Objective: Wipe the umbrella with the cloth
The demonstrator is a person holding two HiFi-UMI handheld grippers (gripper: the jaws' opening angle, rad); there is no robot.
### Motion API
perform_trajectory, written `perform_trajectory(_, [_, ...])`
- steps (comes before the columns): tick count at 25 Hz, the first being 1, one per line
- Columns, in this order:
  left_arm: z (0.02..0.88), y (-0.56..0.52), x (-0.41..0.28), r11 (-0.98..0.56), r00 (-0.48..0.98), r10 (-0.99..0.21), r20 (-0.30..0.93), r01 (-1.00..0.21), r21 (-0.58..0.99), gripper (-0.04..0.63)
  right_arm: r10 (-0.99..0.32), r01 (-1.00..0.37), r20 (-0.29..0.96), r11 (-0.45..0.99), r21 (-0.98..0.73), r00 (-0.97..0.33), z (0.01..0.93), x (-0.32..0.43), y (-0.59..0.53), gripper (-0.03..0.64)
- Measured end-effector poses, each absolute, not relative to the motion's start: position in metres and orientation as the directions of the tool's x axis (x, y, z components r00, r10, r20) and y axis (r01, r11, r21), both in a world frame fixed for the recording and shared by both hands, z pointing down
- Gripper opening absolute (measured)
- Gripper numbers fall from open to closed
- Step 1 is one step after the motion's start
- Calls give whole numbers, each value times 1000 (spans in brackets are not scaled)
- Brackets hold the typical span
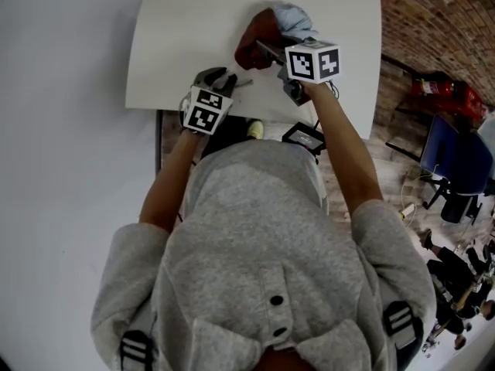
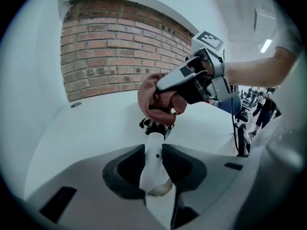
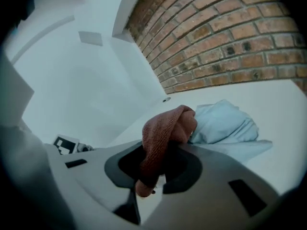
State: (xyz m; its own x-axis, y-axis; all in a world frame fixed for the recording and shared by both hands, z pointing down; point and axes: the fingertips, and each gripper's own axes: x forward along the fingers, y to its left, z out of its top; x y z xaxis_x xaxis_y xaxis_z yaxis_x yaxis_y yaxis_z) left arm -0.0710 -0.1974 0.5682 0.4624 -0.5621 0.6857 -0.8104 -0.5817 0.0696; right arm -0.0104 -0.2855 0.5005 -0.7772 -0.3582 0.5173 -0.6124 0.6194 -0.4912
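Note:
A light blue folded umbrella [image 1: 296, 18] lies on the white table [image 1: 186, 45]; its fabric [image 3: 223, 123] shows beyond the right jaws. My left gripper [image 1: 224, 79] is shut on the umbrella's white handle [image 2: 154, 164], which runs up between the jaws to dark hardware [image 2: 154, 125]. My right gripper [image 1: 271, 52] is shut on a reddish-brown cloth [image 1: 255, 37]. The cloth [image 3: 160, 133] bulges out of the jaws and rests against the umbrella. From the left gripper view, the right gripper [image 2: 192, 83] presses the cloth [image 2: 158, 99] onto the umbrella just past the handle.
The table's near edge [image 1: 232, 114] runs just under both grippers. A brick wall [image 2: 110, 47] stands behind the table. A black device [image 1: 304, 137] lies on the floor below the edge. A red object [image 1: 445, 91] and a blue chair [image 1: 452, 161] stand at the right.

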Motion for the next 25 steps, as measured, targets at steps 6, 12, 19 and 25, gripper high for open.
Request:
perform_trajectory(6, [566,-197,-70,-585,465,-562,684,-808,68,117,-410,-652,617,723,-228,-671,505,-11,-285,84])
perform_trajectory(12, [566,-197,-68,-589,473,-560,680,-804,74,115,-463,-660,653,747,-77,-600,501,-3,-293,83])
perform_trajectory(19, [565,-197,-69,-594,483,-554,678,-800,85,115,-514,-680,678,733,29,-525,499,19,-306,83])
perform_trajectory(25, [563,-195,-68,-601,491,-548,677,-794,89,115,-534,-683,688,727,76,-491,497,33,-309,83])
